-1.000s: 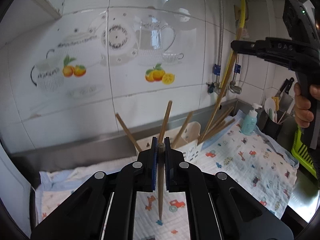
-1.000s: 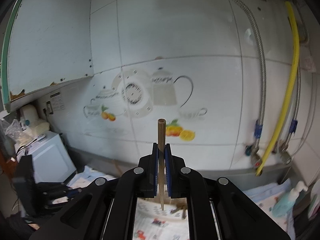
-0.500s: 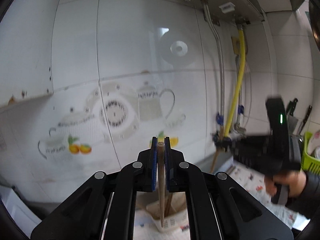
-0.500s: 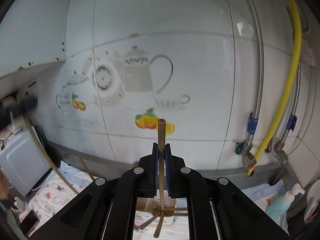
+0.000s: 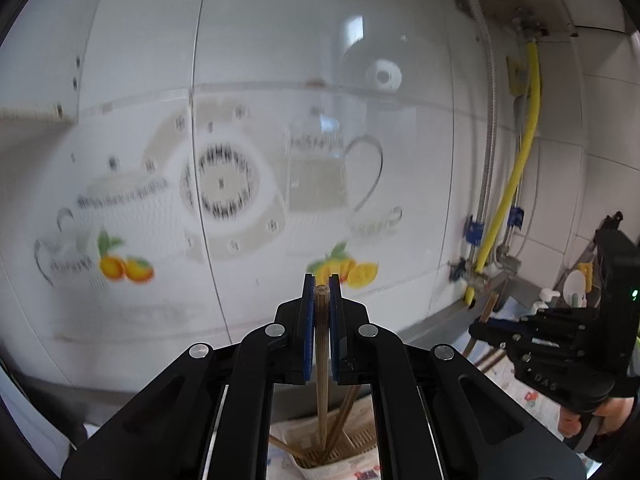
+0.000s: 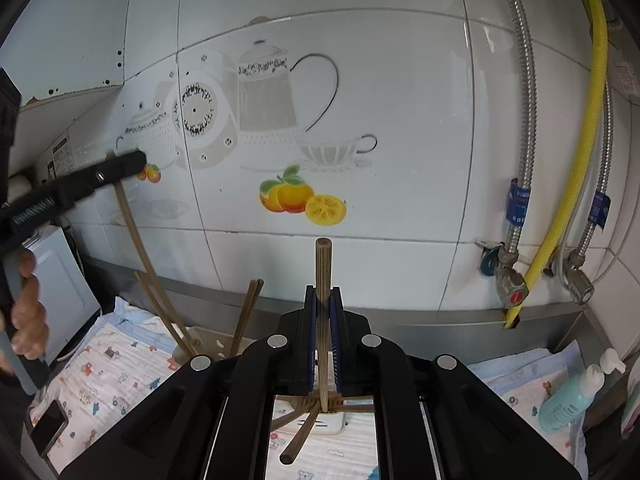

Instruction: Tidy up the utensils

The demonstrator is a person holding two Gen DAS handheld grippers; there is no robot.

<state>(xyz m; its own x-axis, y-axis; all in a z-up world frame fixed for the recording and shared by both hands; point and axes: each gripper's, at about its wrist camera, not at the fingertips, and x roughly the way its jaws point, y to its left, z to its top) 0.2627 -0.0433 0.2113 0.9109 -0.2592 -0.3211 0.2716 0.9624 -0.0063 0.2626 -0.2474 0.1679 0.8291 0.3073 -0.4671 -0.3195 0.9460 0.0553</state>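
My left gripper (image 5: 321, 292) is shut on a wooden chopstick (image 5: 321, 360) held upright, its lower end in a beige utensil holder (image 5: 360, 446) with other chopsticks. My right gripper (image 6: 323, 300) is shut on another wooden chopstick (image 6: 322, 280), its tip down among several chopsticks fanned out in a white holder (image 6: 320, 426). The left gripper (image 6: 76, 188) also shows in the right wrist view with its chopstick (image 6: 138, 240) over the beige holder (image 6: 208, 340). The right gripper (image 5: 476, 326) shows at the right of the left wrist view.
A tiled wall with teapot and orange decals (image 6: 296, 196) stands close behind. A yellow hose (image 6: 576, 160) and metal hoses run down at the right. A patterned cloth (image 6: 108, 368) covers the counter, with a phone (image 6: 48, 428) at the left and a teal bottle (image 6: 572, 396) at the right.
Both grippers have swung over the holders and lowered, each keeping its chopstick. The left gripper's view has tilted up towards the wall; the right gripper has dropped lower at its right.
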